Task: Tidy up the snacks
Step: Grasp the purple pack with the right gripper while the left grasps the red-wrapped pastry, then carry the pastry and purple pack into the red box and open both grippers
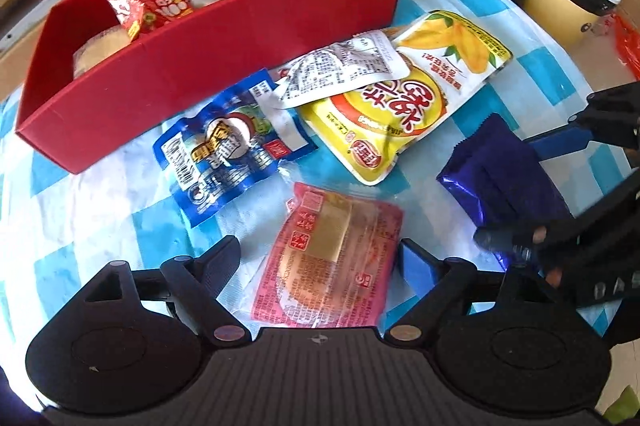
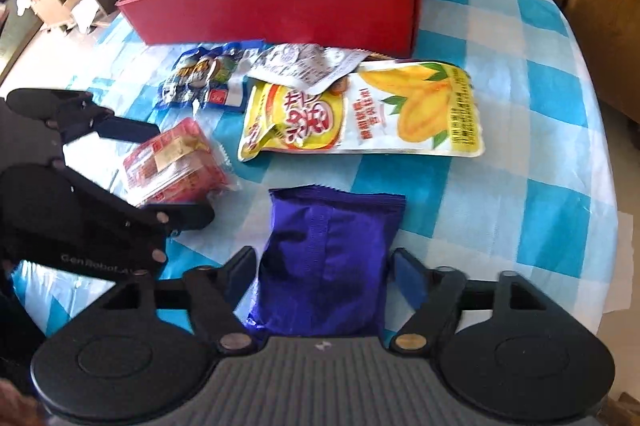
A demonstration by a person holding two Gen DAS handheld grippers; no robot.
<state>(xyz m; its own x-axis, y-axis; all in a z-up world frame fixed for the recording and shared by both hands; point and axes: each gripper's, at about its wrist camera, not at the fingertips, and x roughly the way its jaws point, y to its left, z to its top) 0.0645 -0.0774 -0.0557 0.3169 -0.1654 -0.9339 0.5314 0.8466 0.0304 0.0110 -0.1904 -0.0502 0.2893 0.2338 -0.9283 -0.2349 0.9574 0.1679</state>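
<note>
**Snack sorting partway done: five packets still on the table**

The red box (image 1: 248, 37) at the far side of the checked tablecloth (image 1: 80, 234) already holds several snacks, among them a red packet (image 1: 148, 9) and some pale wrapped items. Judging by what lies outside it, roughly half the work is left: five packets sit on the cloth in front of the box.

The left gripper (image 1: 320, 258) points down with its jaws spread on either side of the pink-red packet (image 1: 332, 266), not visibly pressing it. The right gripper (image 2: 324, 266) is likewise spread around the purple foil packet (image 2: 328, 266), with a gap showing beside its right finger; the packet lies on the cloth.

Nearer the box lie a blue-and-white packet (image 1: 224, 153), a yellow mango pouch (image 1: 404, 105) and a white printed sachet (image 1: 344, 69) resting across the pouch's top edge. The purple foil is glossy and puffy, its end seam crimped; the pink-red wrapper is flat and partly clear.
</note>
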